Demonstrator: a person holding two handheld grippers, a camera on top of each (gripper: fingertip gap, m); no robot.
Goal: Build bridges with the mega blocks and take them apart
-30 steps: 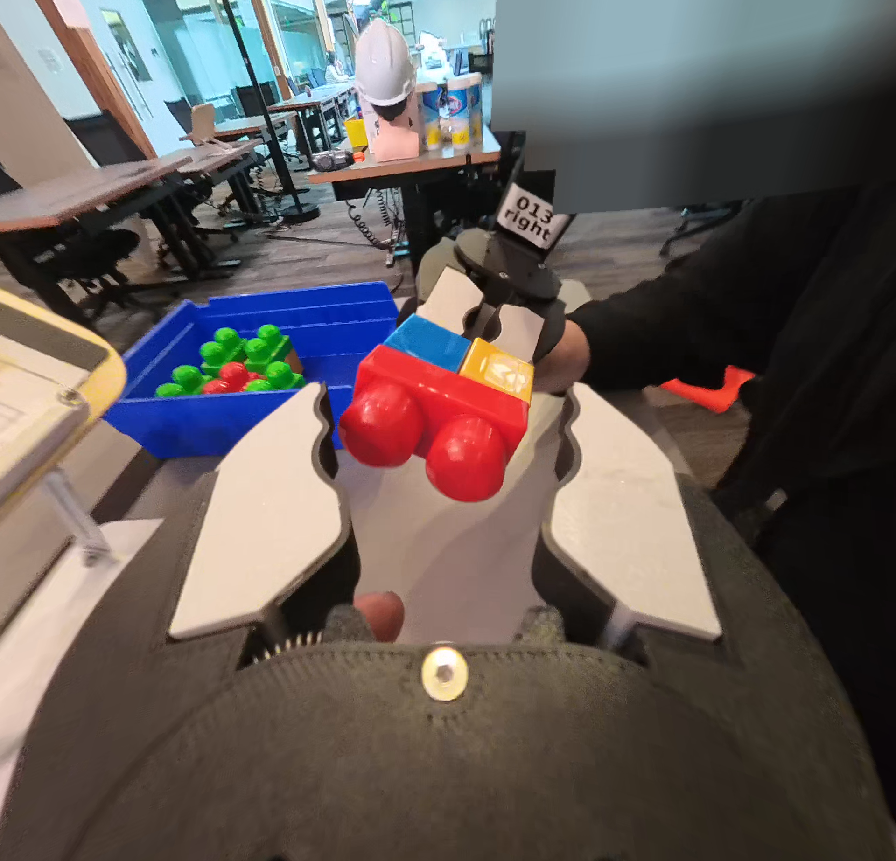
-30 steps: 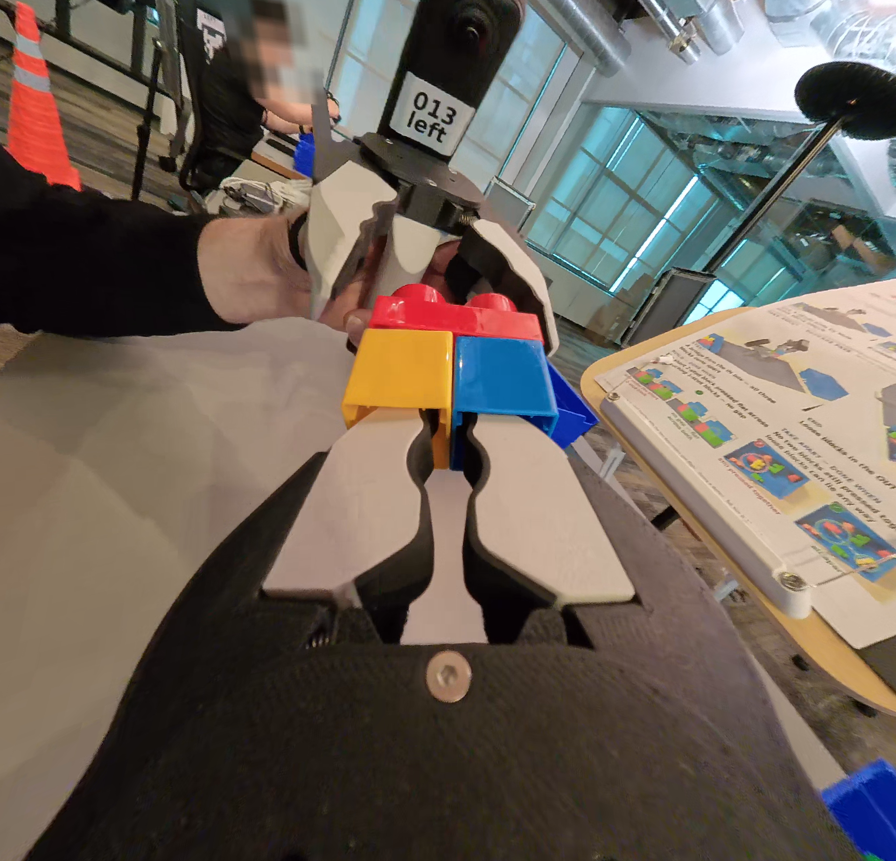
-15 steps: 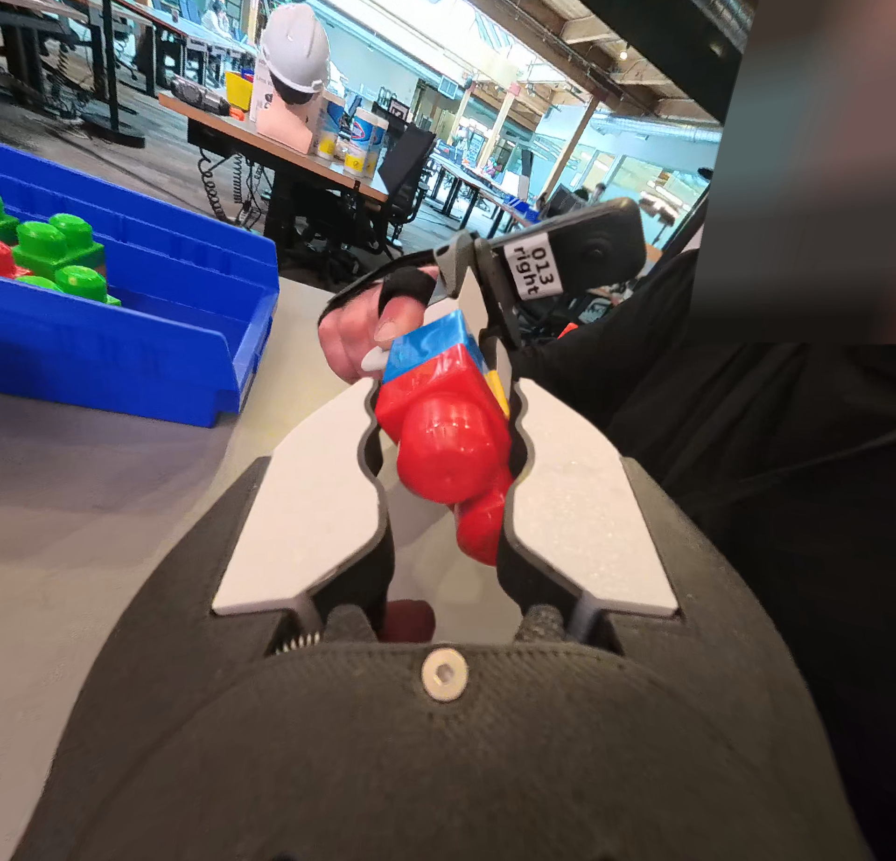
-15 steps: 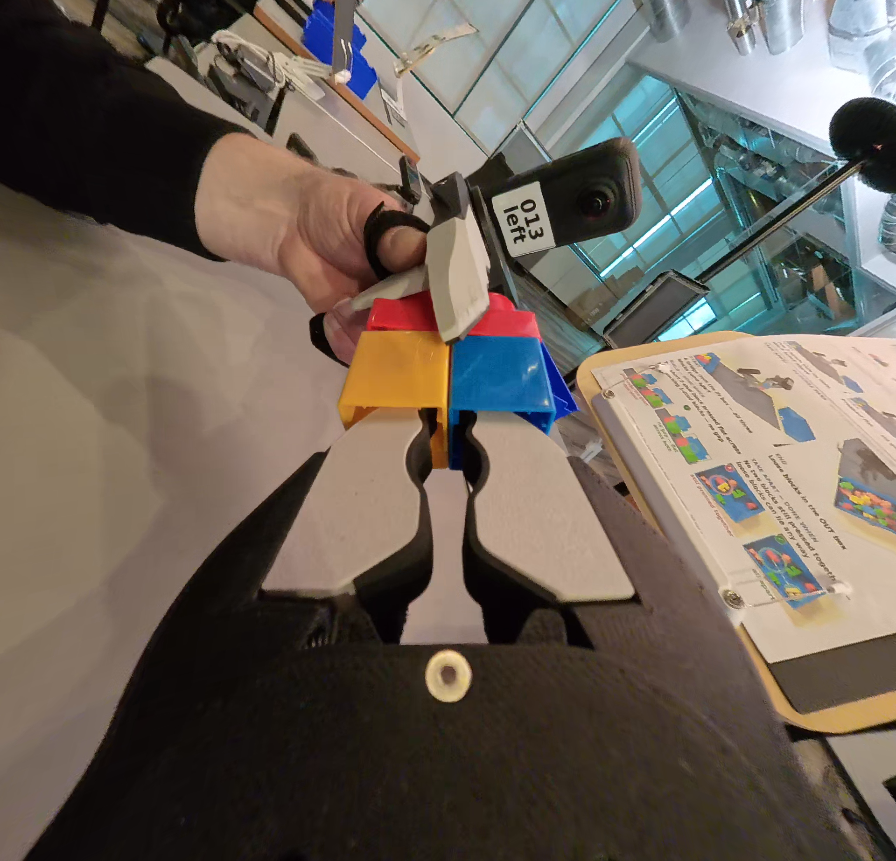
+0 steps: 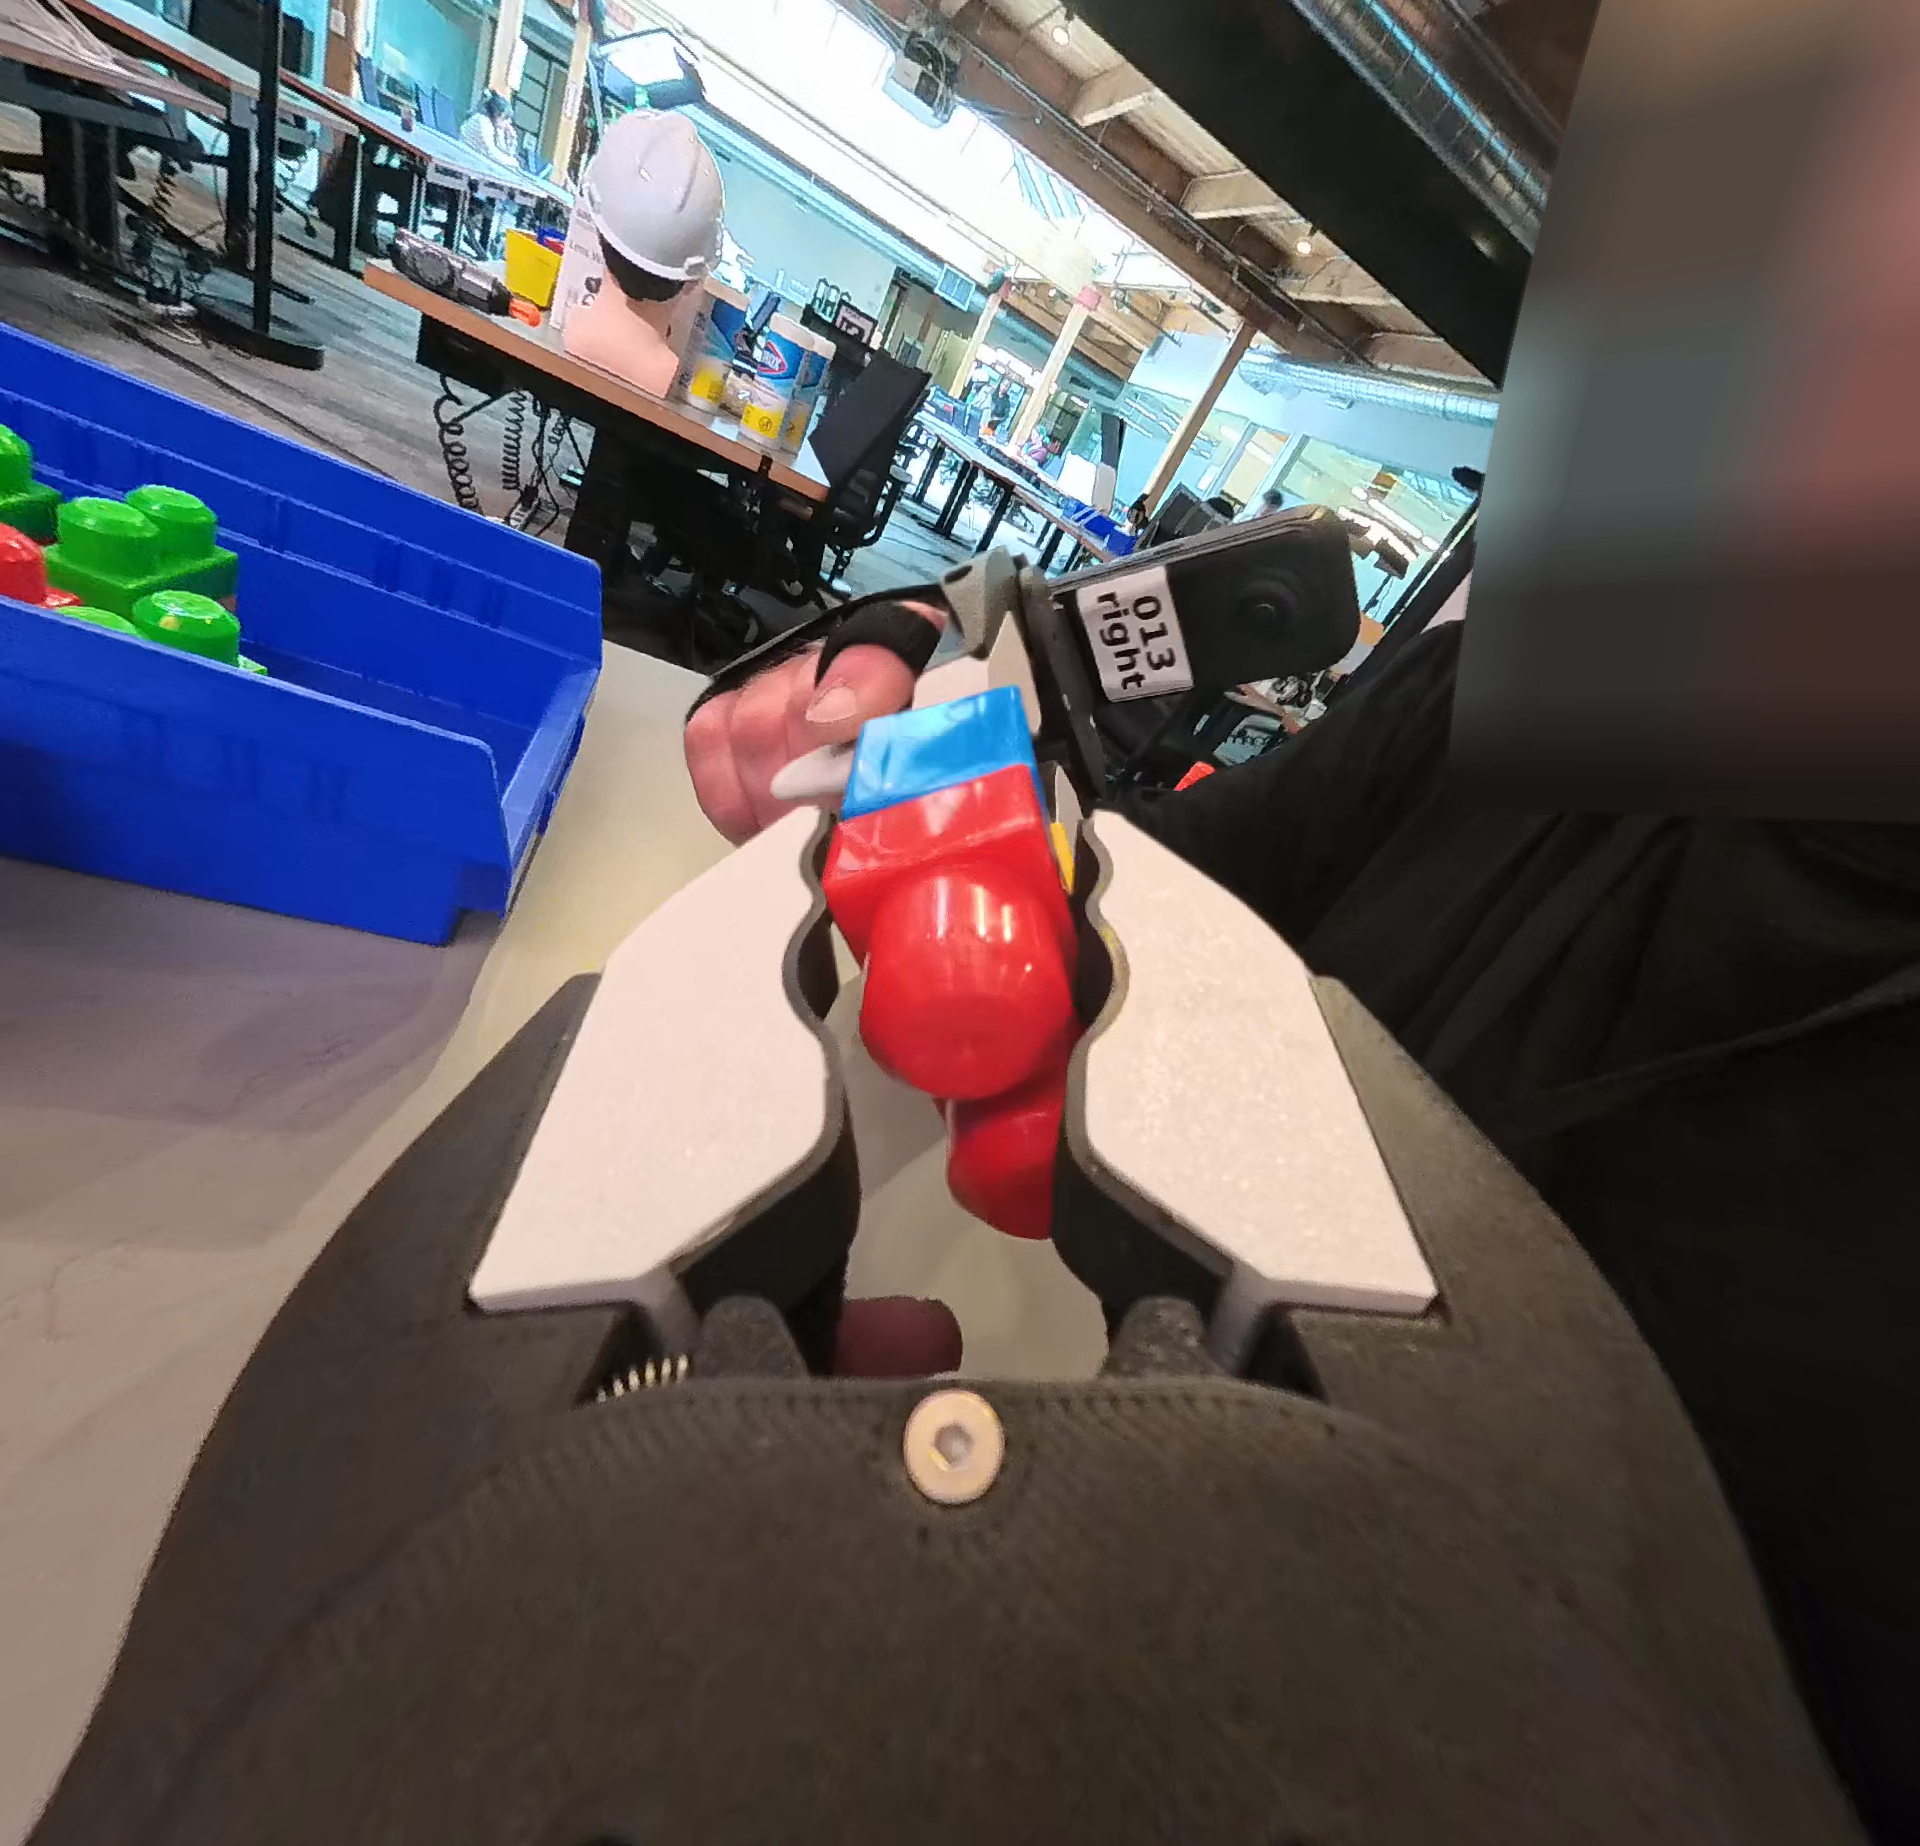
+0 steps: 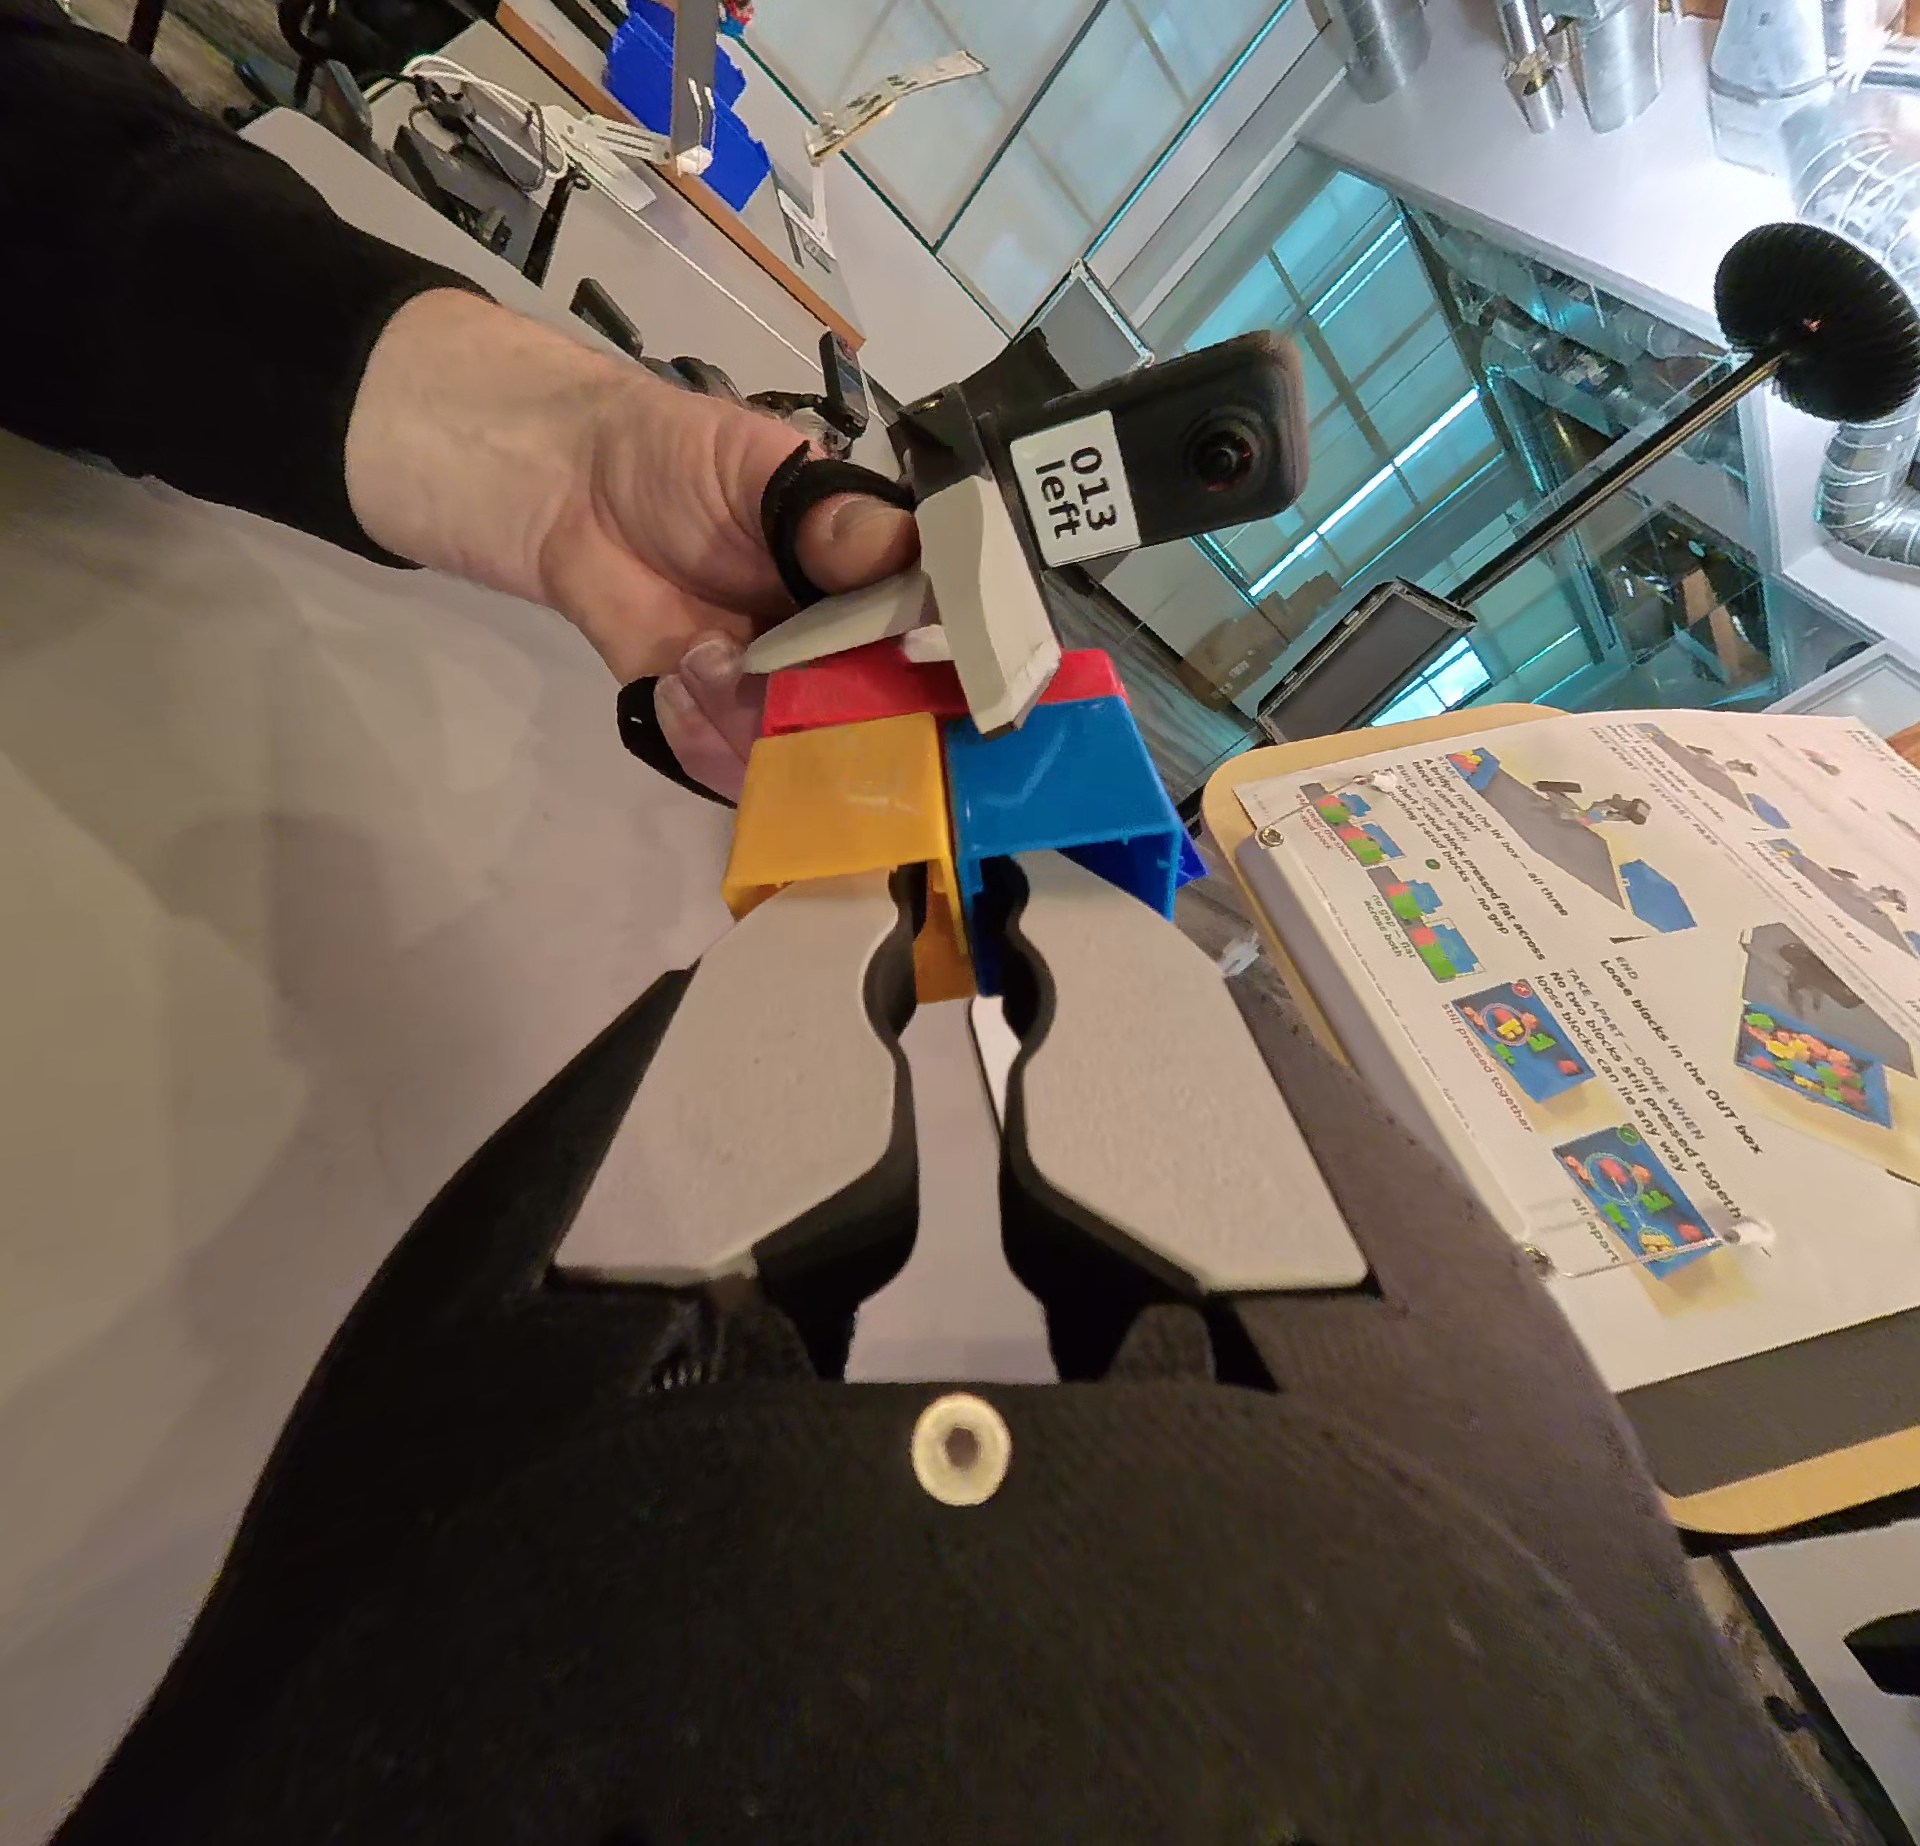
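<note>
We're at take-apart: left claw (image 5: 951, 923) clamps the red block (image 5: 956, 965), right claw (image 6: 951, 923) pinches the yellow block (image 6: 842, 799) and blue block (image 6: 1049, 788) walls above the desk (image 6: 260, 809), next needs pulling apart.

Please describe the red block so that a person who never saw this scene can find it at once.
Find the two tools that meet above the grey table; a small bridge of three blocks hangs between them. The red block is the long top piece, clamped by the left tool. It alone has two round studs and spans the yellow block and blue block.
</note>
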